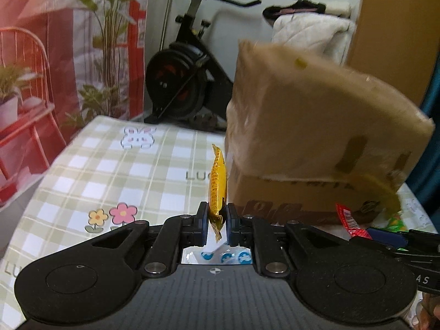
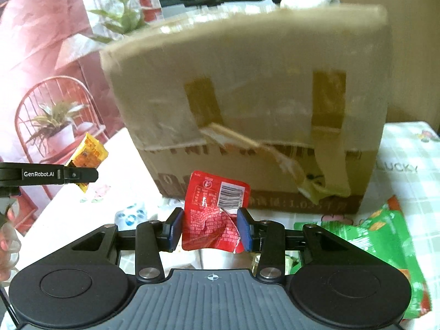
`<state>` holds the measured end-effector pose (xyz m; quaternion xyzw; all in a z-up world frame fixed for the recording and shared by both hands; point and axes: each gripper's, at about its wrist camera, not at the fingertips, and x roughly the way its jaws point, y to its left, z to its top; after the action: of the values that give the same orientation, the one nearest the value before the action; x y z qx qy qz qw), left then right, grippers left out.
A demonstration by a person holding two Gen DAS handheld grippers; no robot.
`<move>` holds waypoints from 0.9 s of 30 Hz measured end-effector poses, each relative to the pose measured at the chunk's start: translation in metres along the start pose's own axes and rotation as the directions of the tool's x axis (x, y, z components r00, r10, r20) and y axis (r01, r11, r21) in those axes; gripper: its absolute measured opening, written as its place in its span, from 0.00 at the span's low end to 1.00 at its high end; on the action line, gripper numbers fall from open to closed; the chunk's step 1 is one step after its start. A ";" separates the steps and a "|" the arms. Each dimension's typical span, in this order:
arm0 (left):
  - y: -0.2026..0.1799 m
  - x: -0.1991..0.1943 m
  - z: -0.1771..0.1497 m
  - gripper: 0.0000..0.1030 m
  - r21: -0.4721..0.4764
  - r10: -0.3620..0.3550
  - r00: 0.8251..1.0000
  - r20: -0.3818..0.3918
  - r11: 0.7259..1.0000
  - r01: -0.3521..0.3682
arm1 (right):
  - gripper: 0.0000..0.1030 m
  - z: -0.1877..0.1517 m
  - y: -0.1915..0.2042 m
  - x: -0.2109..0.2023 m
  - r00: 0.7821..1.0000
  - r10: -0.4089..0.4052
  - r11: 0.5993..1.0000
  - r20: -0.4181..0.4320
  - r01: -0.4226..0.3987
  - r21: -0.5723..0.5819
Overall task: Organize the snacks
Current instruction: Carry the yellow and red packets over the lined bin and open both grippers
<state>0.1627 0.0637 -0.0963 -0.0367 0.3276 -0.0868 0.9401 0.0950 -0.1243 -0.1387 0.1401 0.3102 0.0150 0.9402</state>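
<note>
Snacks are mid-sort: the left claw pinches a yellow packet, the right claw a red packet, cardboard box just ahead, green bag beside the right claw still waiting

Yellow-orange snack packet, red snack packet, brown cardboard box, green-checked tablecloth

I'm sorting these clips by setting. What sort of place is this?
Most likely a room in a home, not a lab or shop. An exercise bike stands behind a table with a checked cartoon-print cloth, and a taped cardboard box sits on it among snack packets.
</note>
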 end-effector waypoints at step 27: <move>-0.066 -0.070 0.053 0.13 0.096 -0.121 0.963 0.240 0.990 0.101 | 0.37 0.085 -0.013 -0.104 0.951 0.007 0.998 0.308 0.012 -0.061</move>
<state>0.1328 0.0123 -0.0034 -0.0261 0.2027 -0.1476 0.9677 0.0603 -0.1702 -0.0173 0.1113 0.1592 0.0015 0.9810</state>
